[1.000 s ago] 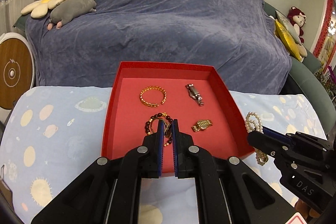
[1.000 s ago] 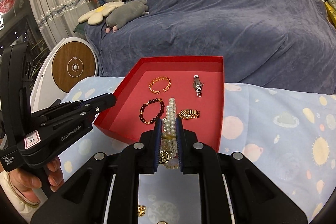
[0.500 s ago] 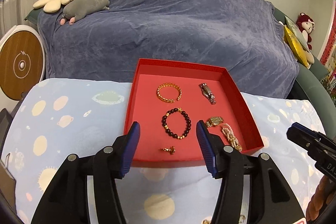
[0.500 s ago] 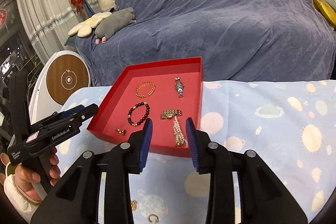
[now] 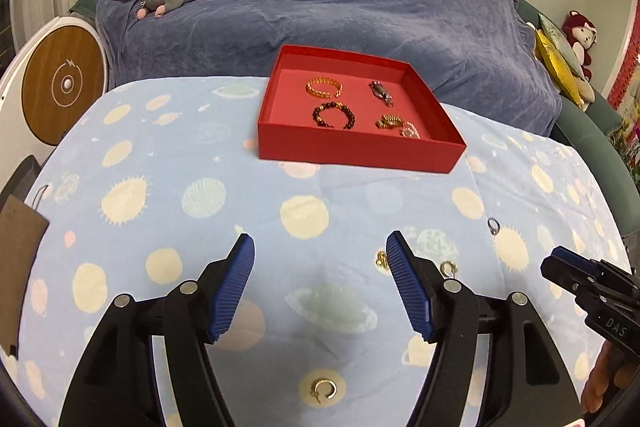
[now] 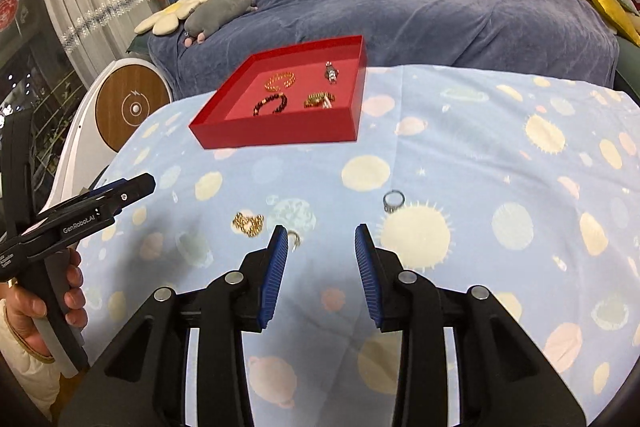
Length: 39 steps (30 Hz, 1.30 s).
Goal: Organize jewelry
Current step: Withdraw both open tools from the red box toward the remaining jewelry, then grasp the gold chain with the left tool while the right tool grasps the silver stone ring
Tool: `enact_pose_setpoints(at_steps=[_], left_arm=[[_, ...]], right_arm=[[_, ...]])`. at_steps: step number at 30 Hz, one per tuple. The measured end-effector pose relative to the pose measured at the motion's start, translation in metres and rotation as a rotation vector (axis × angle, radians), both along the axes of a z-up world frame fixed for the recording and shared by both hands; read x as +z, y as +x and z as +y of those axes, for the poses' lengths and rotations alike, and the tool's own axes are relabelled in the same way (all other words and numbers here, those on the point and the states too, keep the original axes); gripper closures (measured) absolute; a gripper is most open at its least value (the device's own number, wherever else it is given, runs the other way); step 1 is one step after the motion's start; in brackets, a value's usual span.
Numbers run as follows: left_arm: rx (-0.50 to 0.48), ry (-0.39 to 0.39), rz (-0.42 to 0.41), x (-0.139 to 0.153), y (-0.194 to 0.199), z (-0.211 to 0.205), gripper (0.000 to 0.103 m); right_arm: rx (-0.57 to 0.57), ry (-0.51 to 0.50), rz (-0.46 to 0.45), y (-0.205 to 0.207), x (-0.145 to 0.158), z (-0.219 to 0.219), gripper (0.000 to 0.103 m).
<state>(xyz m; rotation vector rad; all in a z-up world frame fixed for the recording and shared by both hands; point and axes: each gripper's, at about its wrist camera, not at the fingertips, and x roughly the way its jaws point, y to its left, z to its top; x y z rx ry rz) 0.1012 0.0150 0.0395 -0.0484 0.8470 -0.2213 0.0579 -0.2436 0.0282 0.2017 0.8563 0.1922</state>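
Both grippers were empty, jaws spread wide, hovering over the planet-print cloth on the surface. Left gripper (image 5: 320,281) was the wider of the two; right gripper (image 6: 322,267) a bit narrower.

Red tray (image 5: 356,149) sat at the far edge, well apart from both. Inside: gold bangle (image 5: 324,87), dark bead bracelet (image 5: 334,115), watch (image 5: 381,93), gold watch band (image 5: 389,122) with pearls (image 5: 410,130) touching it.

Loose pieces on the cloth:
- gold open ring (image 5: 323,390): below and between the left jaws, closest to the left.
- small gold hoop (image 6: 294,239): just beside the right gripper's left finger.
- gold chain clump (image 6: 248,223): a little further left of that.
- silver ring (image 6: 394,199): ahead of the right jaws, slightly right of centre, lying flat.

Judgement: right was nearer to the hoop and silver ring, left to the open ring.

Readable text: "GenRobot.AI" on the left tool body, "DAS" on the right. Other labels too small.
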Motion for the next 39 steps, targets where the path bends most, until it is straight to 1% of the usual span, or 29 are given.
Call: enact_pose_setpoints(at_steps=[5,9,15,19,22,26,28,29,30,32,33,35,36,38,39], left_arm=[[-0.016,0.022,0.005,-0.018,-0.006,0.003,0.037],[-0.016,0.017,0.048,-0.035,0.000,0.002,0.037],[-0.068,0.049,0.061,-0.049,0.011,-0.027,0.037],[-0.101,0.036,0.078,-0.055,0.019,-0.043,0.036],[-0.114,0.018,0.094,-0.060,0.026,-0.053,0.035],[-0.122,0.047,0.079,-0.065,0.032,-0.066,0.035],[-0.131,0.049,0.080,-0.068,0.035,-0.071,0.036],[-0.132,0.053,0.080,-0.069,0.035,-0.072,0.038],[-0.135,0.057,0.077,-0.071,0.036,-0.074,0.043],[-0.137,0.071,0.075,-0.075,0.036,-0.077,0.047],[-0.138,0.082,0.059,-0.075,0.035,-0.078,0.051],[-0.143,0.104,0.047,-0.076,0.034,-0.081,0.054],[-0.146,0.110,0.042,-0.076,0.034,-0.082,0.061],[-0.151,0.124,0.033,-0.077,0.033,-0.083,0.070],[-0.154,0.129,0.030,-0.077,0.033,-0.084,0.077]], right_arm=[[0.013,-0.032,0.023,-0.005,-0.015,0.004,0.069],[0.010,-0.041,0.033,-0.003,-0.022,0.004,0.069],[-0.027,-0.055,0.043,0.009,-0.027,-0.005,0.069],[-0.053,-0.029,0.065,0.016,-0.032,-0.013,0.069],[-0.047,-0.030,0.064,0.016,-0.033,-0.013,0.069],[-0.038,-0.040,0.067,0.017,-0.034,-0.011,0.069],[-0.041,-0.042,0.069,0.018,-0.035,-0.013,0.069],[-0.043,-0.040,0.072,0.018,-0.035,-0.014,0.069],[-0.046,-0.038,0.073,0.017,-0.035,-0.016,0.069],[-0.050,-0.036,0.074,0.017,-0.036,-0.019,0.069],[-0.051,-0.039,0.074,0.017,-0.036,-0.020,0.069],[-0.053,-0.039,0.075,0.017,-0.036,-0.022,0.069],[-0.055,-0.039,0.075,0.018,-0.036,-0.023,0.069],[-0.058,-0.042,0.075,0.020,-0.036,-0.023,0.069],[-0.060,-0.044,0.075,0.020,-0.037,-0.023,0.069]])
